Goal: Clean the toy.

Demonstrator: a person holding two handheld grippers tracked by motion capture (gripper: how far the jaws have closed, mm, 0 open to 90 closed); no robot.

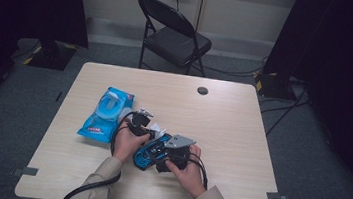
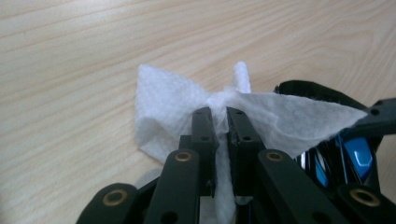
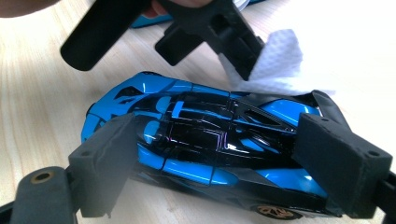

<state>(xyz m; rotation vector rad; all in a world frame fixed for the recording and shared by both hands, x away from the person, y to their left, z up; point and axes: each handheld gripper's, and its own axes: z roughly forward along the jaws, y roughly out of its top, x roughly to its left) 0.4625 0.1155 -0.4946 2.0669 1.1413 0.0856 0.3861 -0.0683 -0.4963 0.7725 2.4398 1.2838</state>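
Holding the blue and black toy car [image 3: 205,144] end to end, the right gripper [image 3: 219,163] has its jaws spread wide, one foam pad at the car's nose at the lower left of the right gripper view and the other at its tail at the lower right. We see the car lying on the light wooden table [image 1: 231,131], roof towards that camera, with a gold wheel at the bottom edge of the frame.

The left gripper [image 2: 219,119] has its jaws almost fully closed, clamped on a white wet wipe [image 2: 163,107]. In the left gripper view the wipe is bunched between the jaw tips at the centre of the frame and fans out to both sides, with a strip hanging down between the jaws. Its right-hand flap lies over the car's tail, where blue bodywork shows at the lower right of the frame. In the right gripper view we see the same wipe at the upper right, touching the rear of the car.

In the high view both grippers sit close together just below the centre of the frame, the left hand [image 1: 127,141] beside the right hand [image 1: 184,171]. A blue pack of wet wipes [image 1: 105,114] lies on the table to the left of centre, just beside the left gripper. A black folding chair [image 1: 172,33] stands beyond the table at the top of the frame.
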